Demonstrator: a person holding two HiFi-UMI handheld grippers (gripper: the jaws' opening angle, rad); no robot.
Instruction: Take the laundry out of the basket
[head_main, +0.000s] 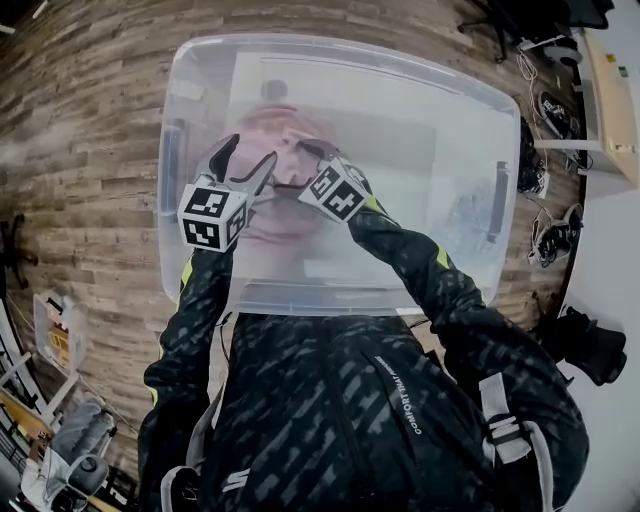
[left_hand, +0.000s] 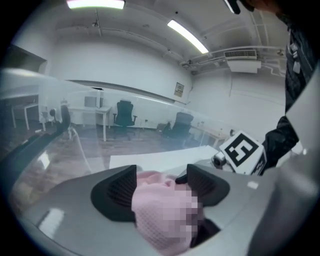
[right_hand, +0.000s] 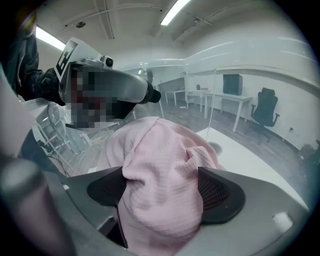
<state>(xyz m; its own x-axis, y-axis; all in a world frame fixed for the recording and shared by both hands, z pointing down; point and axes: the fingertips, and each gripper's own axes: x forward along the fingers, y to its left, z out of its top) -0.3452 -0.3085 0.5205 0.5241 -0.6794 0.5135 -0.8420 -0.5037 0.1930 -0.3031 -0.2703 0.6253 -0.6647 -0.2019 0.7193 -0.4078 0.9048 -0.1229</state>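
A pink cloth is being straddled by the wide-spread left gripper and right gripper (inside the clear basket); it is not being clamped.

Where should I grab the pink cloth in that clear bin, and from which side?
Grip the raised, bunched fold on top of the pink cloth, coming down from above. It lies crumpled on the floor of the clear bin, whose walls block any sideways approach.
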